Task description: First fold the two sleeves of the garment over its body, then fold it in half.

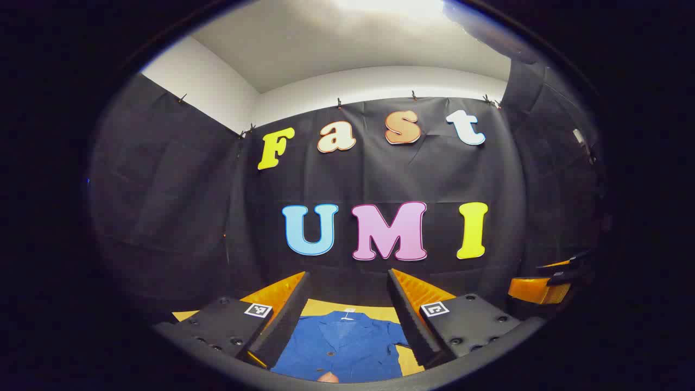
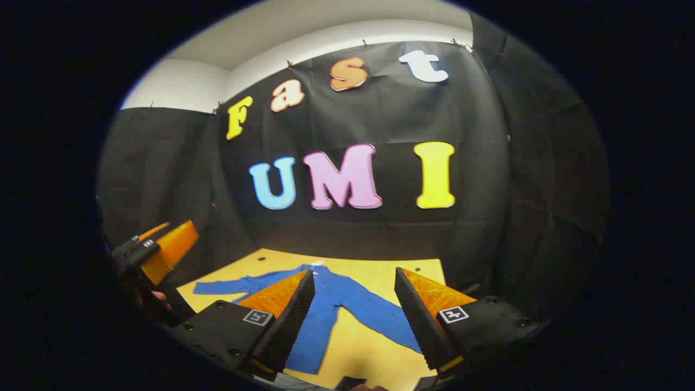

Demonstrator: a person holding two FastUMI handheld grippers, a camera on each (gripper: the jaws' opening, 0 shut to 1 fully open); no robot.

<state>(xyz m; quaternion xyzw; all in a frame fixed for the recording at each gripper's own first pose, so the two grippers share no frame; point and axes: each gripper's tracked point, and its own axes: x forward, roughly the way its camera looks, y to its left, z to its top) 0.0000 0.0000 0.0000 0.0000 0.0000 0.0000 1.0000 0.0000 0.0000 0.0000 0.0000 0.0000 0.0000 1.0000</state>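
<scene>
Garment [image 2: 326,304] is seen flat on table [image 2: 374,271], sleeves spread, unfolded; left gripper [image 1: 347,320] and right gripper [image 2: 353,320] are held spread, empty; cloth judged soft, light; sleeve cuff advised for pinching.

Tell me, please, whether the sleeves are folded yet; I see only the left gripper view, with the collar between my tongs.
Observer: Not yet. In the right gripper view both sleeves lie spread flat on the table, away from the garment body.
Operator: Thank you. Are the right tongs holding anything?
Observer: No, the right tongs are open above the garment, touching nothing.
Operator: And where do mine sit from there?
Observer: The left tongs are raised over the table's left side, with a hand below them.
</scene>
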